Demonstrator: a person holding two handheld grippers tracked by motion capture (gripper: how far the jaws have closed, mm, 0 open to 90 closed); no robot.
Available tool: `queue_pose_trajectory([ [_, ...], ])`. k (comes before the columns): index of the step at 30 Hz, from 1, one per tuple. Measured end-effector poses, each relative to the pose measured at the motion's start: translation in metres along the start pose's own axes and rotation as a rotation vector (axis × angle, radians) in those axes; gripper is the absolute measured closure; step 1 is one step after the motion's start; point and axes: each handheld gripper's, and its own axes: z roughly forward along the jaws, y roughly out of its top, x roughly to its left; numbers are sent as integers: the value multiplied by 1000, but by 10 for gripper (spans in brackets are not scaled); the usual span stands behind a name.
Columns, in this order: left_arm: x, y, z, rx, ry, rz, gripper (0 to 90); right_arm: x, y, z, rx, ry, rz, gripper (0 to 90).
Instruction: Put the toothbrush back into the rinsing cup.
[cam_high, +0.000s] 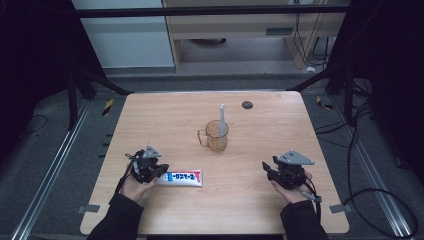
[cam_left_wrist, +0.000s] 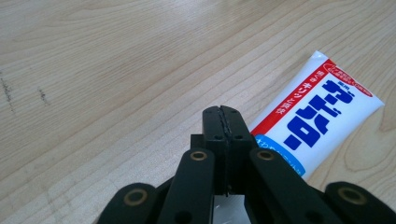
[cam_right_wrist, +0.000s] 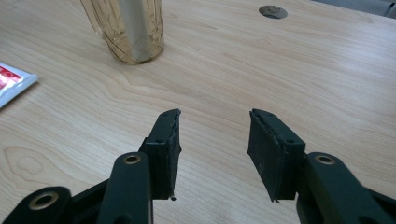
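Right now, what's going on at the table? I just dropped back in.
A person works with a gripper in each hand. The left gripper is shut, its tips at the cap end of the toothpaste tube lying flat on the table; whether it pinches the tube is hidden. The right gripper is open over bare wood, holding nothing. An amber cup with a toothbrush in it stands mid-table.
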Motion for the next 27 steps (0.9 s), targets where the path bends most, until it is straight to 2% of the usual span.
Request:
queue_pose_trajectory([
  [16,-7,-12,-12,-8,4,-20,897,-7,-12,5,29,-21,12,484],
  [27,-15,-17,-18,6,0,-8,897,-11,-17,7,42,-35,22,466],
])
